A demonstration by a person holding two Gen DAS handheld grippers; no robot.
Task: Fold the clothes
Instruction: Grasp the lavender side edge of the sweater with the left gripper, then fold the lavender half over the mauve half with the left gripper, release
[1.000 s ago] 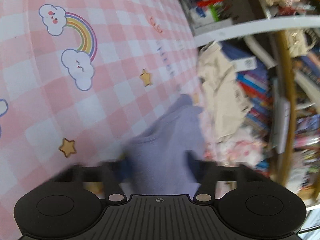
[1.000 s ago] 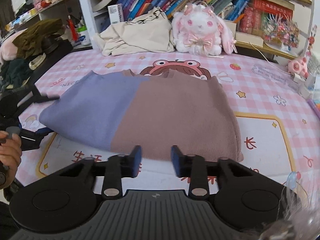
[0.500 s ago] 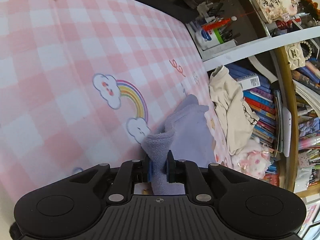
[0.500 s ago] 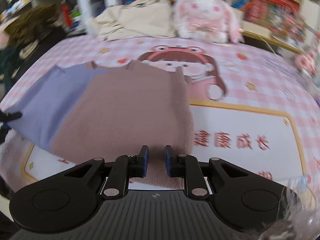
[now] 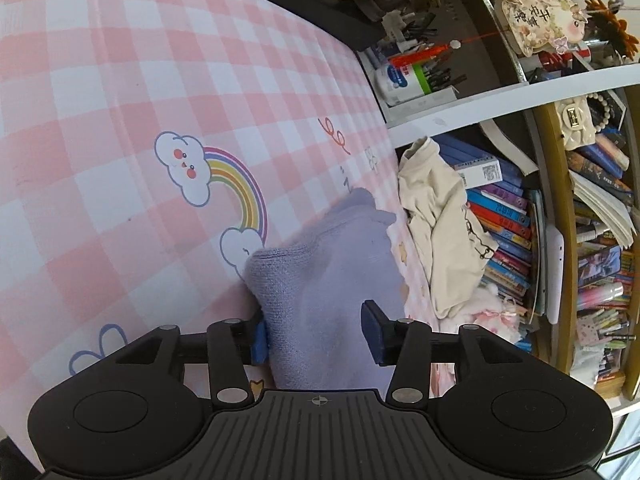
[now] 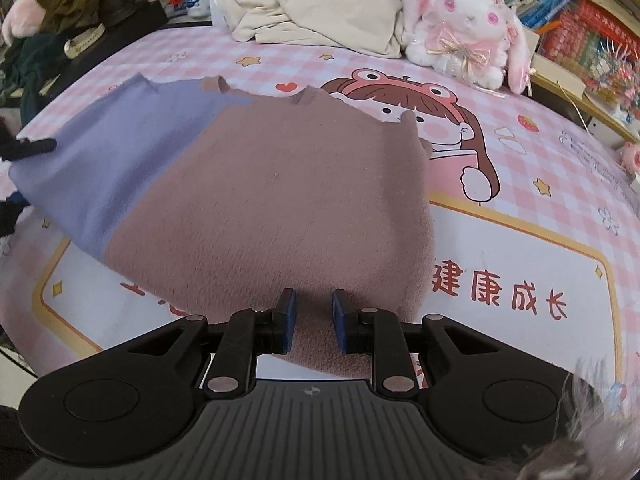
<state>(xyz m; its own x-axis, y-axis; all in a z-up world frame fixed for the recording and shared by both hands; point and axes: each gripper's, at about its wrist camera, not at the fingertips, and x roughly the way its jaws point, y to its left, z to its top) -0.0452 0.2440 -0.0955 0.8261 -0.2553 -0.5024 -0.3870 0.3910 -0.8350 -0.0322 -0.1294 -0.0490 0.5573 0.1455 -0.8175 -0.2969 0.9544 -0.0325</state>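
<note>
Sweater (image 6: 256, 184), two-tone (purple + mauve-brown), lies spread on pink checked mat (image 6: 560, 152), mostly flat.

L gripper (image 5: 314, 336): fingers wide apart, straddling purple end of sweater (image 5: 320, 280); L pad (image 5: 259, 340) touches fabric edge, R pad clear of it. No clamp. Fabric bunched up betw. fingers, beside rainbow print (image 5: 240, 188).

R gripper (image 6: 313, 320): fingers apart w/ narrow gap, mauve hem between them; pads not pressing cloth as far as visible.

Bkgd: cream garment (image 6: 320, 12) heaped at mat's far edge, plush bunny (image 6: 468, 20) beside it, bookshelf (image 5: 520, 232) behind.
</note>
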